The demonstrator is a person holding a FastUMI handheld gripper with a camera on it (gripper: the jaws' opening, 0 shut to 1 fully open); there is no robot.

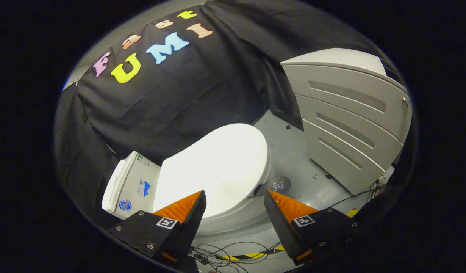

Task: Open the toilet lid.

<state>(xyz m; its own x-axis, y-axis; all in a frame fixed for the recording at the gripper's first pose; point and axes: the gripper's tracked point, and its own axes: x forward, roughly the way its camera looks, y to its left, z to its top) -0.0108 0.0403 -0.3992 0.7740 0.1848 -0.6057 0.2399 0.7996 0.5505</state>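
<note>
A white toilet stands on the grey floor with its lid [218,167] lying flat and closed over the bowl. Its white tank [132,185], with stickers on the side, sits against the black cloth wall. My gripper [236,193] hovers above the near side of the toilet, open, with a wide gap between the fingers and nothing held. The left fingertip [197,199] overlaps the lid's near edge in the view. The right fingertip [274,197] sits over the floor beside the bowl.
A white cabinet [350,125] with slatted panels stands right of the toilet. A round dark sticker [279,185] lies on the floor between toilet and cabinet. Thin black cables [233,254] and yellow-black tape [252,254] run across the floor under the fingers.
</note>
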